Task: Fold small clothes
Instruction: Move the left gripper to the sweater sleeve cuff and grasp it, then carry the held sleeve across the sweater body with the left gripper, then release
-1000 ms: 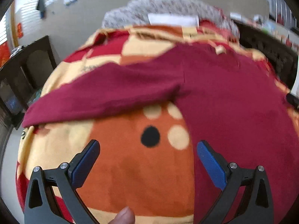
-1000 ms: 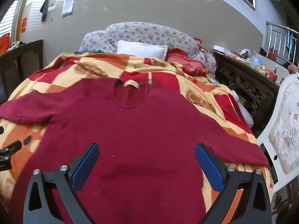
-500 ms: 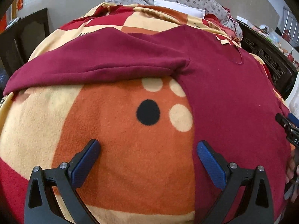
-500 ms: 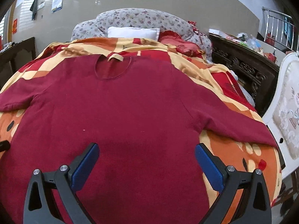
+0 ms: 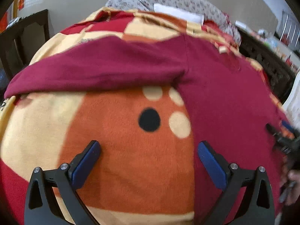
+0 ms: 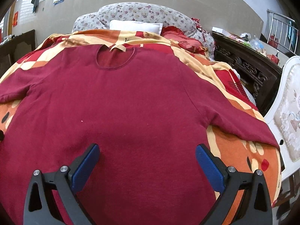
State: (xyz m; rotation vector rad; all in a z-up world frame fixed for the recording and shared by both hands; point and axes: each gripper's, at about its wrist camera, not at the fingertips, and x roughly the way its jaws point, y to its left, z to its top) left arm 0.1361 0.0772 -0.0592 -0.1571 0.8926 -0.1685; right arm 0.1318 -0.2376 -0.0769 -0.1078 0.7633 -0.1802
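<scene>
A dark red long-sleeved shirt (image 6: 131, 101) lies flat on the bed, neck hole (image 6: 115, 59) towards the pillows, both sleeves spread out. My right gripper (image 6: 147, 153) is open and empty just above the shirt's lower body. My left gripper (image 5: 149, 151) is open and empty above the orange blanket (image 5: 120, 150), beside the shirt's body (image 5: 225, 97) and below its left sleeve (image 5: 93, 71). The right gripper also shows at the right edge of the left wrist view (image 5: 285, 140).
The orange, red and cream blanket (image 6: 243, 150) covers the bed. Floral pillows (image 6: 135, 13) and a white pillow (image 6: 135, 26) lie at the head. A dark carved cabinet (image 6: 249, 71) and a white chair (image 6: 288, 116) stand to the right, dark furniture (image 5: 22, 37) to the left.
Both grippers have come lower and closer over the bed. The right view has drawn nearer to the shirt's body; the left view has shifted slightly. Both stay open.
</scene>
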